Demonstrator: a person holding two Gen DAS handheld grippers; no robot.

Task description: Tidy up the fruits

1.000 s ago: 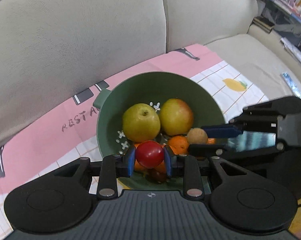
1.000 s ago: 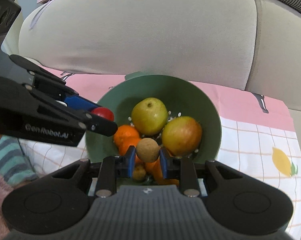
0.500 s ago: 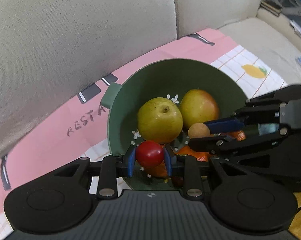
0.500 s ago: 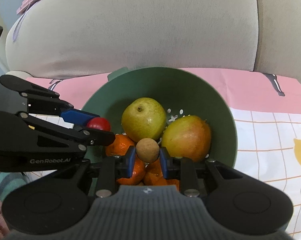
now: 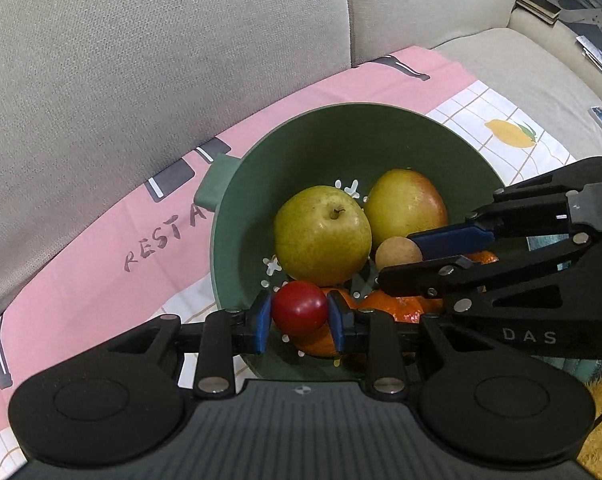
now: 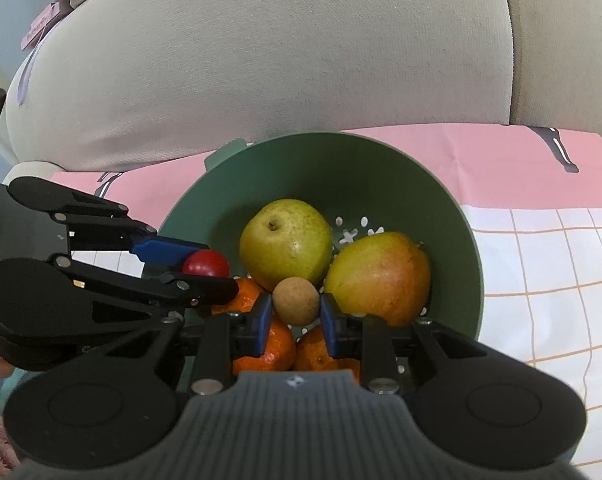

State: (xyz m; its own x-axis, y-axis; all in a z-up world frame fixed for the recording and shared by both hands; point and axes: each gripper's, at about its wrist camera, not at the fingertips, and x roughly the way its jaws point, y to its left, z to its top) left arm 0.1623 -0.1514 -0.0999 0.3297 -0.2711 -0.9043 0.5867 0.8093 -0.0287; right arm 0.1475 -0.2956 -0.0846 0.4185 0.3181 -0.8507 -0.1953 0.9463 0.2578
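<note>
Green perforated bowl [image 5: 261, 184] on pink-and-white printed cloth [image 5: 101, 248], beige fabric sofa back [image 5: 141, 60] behind. Left gripper [image 5: 299, 315]: blue pads clenched on a glossy red round fruit [image 5: 299, 312], just above oranges [image 5: 397, 306]. Right gripper [image 6: 295, 312]: pads grasping a matte tan round fruit [image 6: 295, 301] over oranges. Beyond both fingertips: smooth green pear [image 6: 285, 243], yellow-red fruit [image 6: 379, 276], touching, crowding the bowl.
</note>
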